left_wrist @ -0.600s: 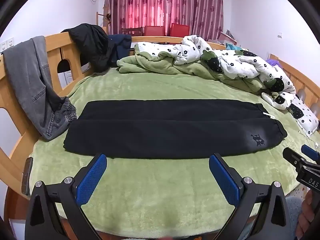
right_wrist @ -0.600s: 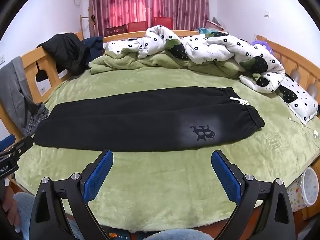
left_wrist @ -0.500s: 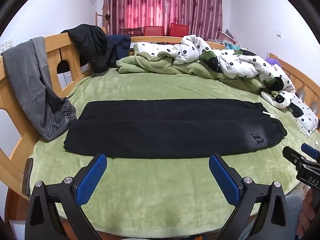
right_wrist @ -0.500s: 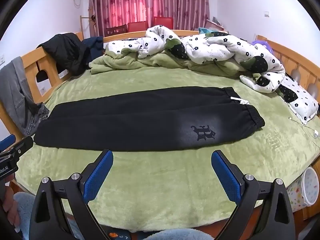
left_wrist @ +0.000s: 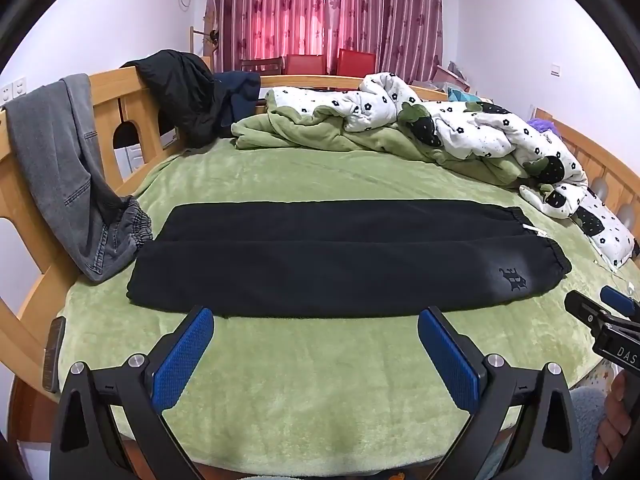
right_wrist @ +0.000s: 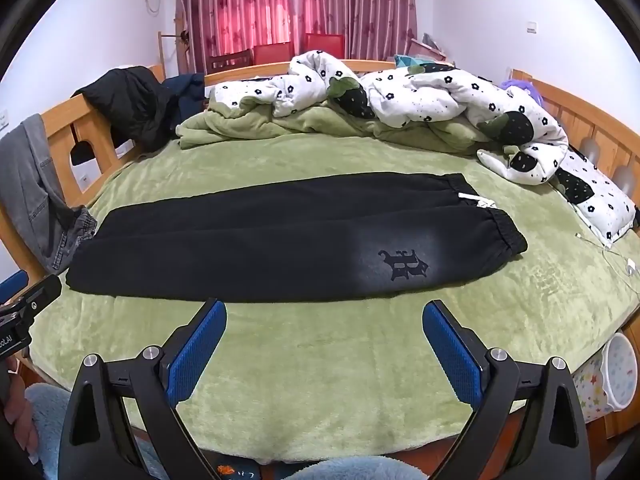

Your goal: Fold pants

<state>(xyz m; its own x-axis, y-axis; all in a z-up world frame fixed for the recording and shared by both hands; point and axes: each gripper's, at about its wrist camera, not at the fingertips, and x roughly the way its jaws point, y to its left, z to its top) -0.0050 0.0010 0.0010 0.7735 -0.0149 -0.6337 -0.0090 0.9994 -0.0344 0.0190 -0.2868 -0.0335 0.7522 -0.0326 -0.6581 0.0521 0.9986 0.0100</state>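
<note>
Tongs (left_wrist: 314,334) before crosswise black pants (left_wrist: 344,258)

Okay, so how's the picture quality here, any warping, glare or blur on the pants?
Left wrist view: strong fisheye bending, the bed frame curves and the corners go black; the pants look sharp. Right wrist view: same bending, and a pale washed-out patch around the logo, cause unclear. Both views: curtains glow pink, backlit.
</note>
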